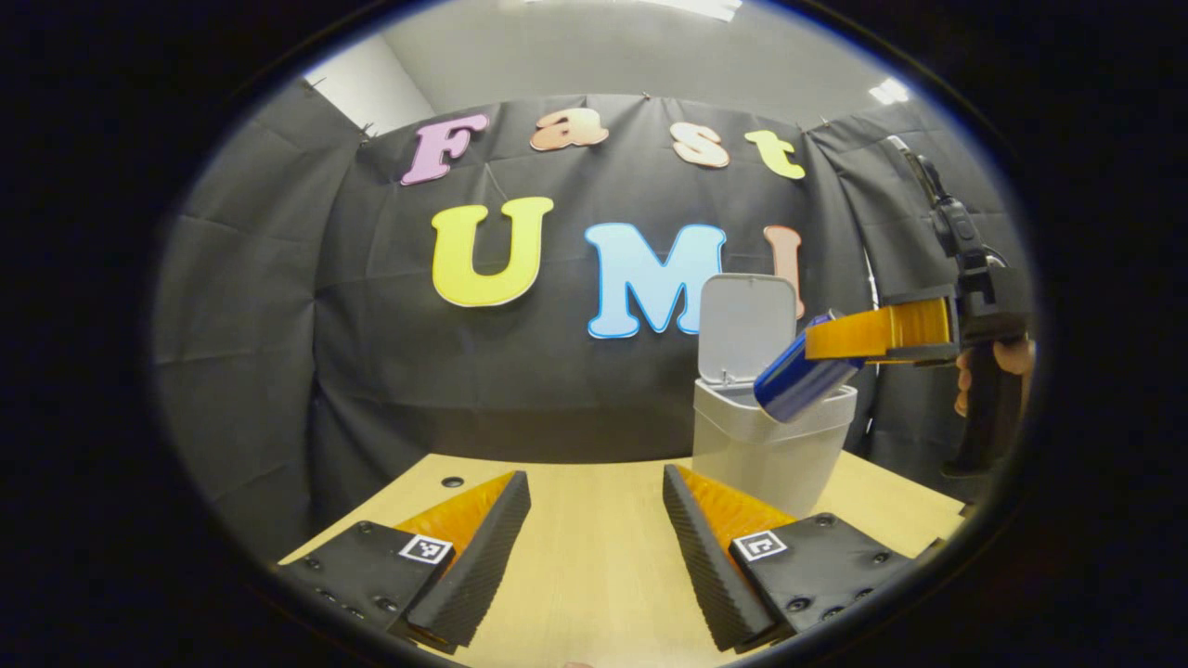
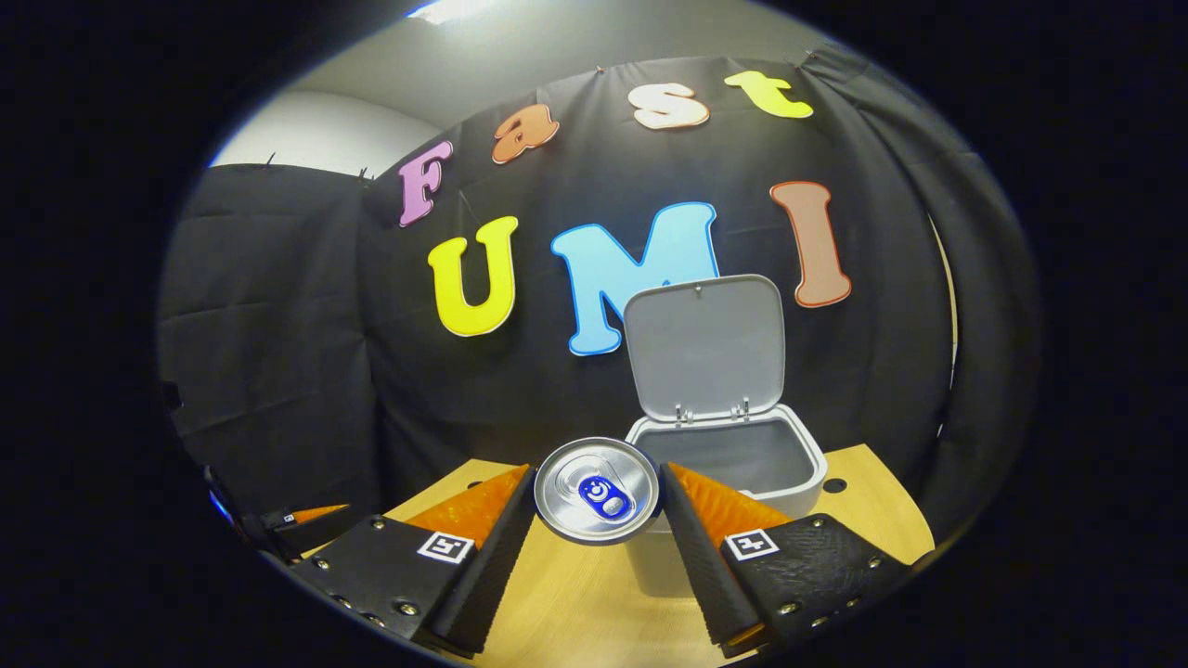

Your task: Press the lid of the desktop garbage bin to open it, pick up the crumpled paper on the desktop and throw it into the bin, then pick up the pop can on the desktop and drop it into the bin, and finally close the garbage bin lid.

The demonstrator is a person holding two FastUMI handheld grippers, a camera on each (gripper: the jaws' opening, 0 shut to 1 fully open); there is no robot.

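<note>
Garbage bin (image 2: 733, 464): lid (image 2: 705, 345) upright, interior contents indiscernible. Right gripper (image 2: 597, 501) clamps pop can (image 2: 599, 489) above rim. Left gripper (image 1: 597, 529) agape, empty, over worktop (image 1: 594, 557).

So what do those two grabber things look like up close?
Each gripper, left gripper and right gripper, has two wedge-shaped fingers with ribbed inner faces, bolted to flat plates with small square black-and-white tags. The right one has a dark pistol-style handle.

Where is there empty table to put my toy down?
Bare table lies between the left gripper and the bin, and left of the bin. It is crowded at the bin's mouth, where the right gripper holds the can.
</note>
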